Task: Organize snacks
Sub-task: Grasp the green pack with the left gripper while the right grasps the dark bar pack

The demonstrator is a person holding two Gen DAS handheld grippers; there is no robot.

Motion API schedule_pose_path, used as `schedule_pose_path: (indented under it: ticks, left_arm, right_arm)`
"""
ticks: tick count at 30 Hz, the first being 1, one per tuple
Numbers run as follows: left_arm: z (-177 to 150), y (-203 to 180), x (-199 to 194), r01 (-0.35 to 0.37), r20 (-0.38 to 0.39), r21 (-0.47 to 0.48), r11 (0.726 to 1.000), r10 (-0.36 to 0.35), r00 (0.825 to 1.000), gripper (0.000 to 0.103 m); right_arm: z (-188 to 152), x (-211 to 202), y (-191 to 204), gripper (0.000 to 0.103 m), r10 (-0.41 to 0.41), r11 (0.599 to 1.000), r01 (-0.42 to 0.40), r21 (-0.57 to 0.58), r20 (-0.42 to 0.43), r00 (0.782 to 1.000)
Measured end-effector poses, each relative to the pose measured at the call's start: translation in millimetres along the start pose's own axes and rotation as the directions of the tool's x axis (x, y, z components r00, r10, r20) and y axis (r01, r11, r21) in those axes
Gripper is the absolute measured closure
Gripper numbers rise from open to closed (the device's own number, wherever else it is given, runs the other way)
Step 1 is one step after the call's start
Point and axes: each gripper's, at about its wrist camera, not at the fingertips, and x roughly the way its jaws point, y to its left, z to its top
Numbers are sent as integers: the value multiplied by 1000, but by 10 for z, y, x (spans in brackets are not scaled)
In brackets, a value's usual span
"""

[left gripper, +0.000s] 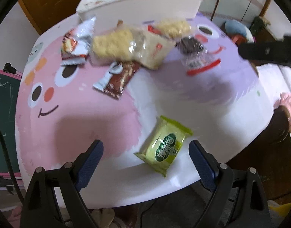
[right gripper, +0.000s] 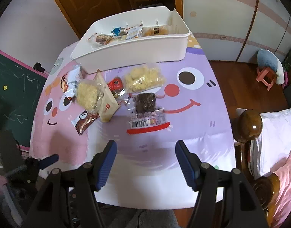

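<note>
A green snack packet [left gripper: 164,146] lies near the table's front edge, just ahead of and between the fingers of my open, empty left gripper [left gripper: 146,156]. A pile of snack packets [left gripper: 126,43] lies further back: yellow crisp bags, a brown bar and a dark brownie [right gripper: 146,100]. The white bin [right gripper: 137,43] at the back of the table holds several packets. My right gripper [right gripper: 146,156] is open and empty above the table's front edge. The green packet does not show in the right wrist view.
The table [right gripper: 202,133] has a pink and purple cartoon cloth. A green chalkboard [right gripper: 10,87] stands to the left. A wooden bedpost [right gripper: 249,123] and bed are to the right. The left gripper shows at the lower left in the right wrist view [right gripper: 48,159].
</note>
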Motion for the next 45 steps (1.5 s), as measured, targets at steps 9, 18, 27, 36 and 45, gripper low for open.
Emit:
schedule_pose_path:
  ticks: [9, 18, 27, 36, 45]
  left_arm:
    - [-58, -51, 274, 28, -50, -38, 999, -30, 998, 37]
    - [-55, 16, 261, 7, 7, -114, 993, -6, 1000, 68]
    - [-20, 275, 283, 39, 21, -188, 981, -35, 999, 68]
    - [193, 427, 331, 43, 14, -236, 971, -41, 999, 68]
    - [111, 353, 241, 33, 13, -251, 967, -30, 999, 68]
  right_arm:
    - [25, 257, -52, 39, -4, 1000, 4, -1, -16, 1000]
    - [271, 628, -65, 39, -21, 1000, 21, -8, -26, 999]
    - [545, 1015, -6, 39, -10, 1000, 11, 9, -68, 998]
    - [646, 1164, 136, 39, -80, 995, 76, -68, -52, 995]
    - [636, 1170, 221, 66, -96, 988, 93, -122, -23, 995]
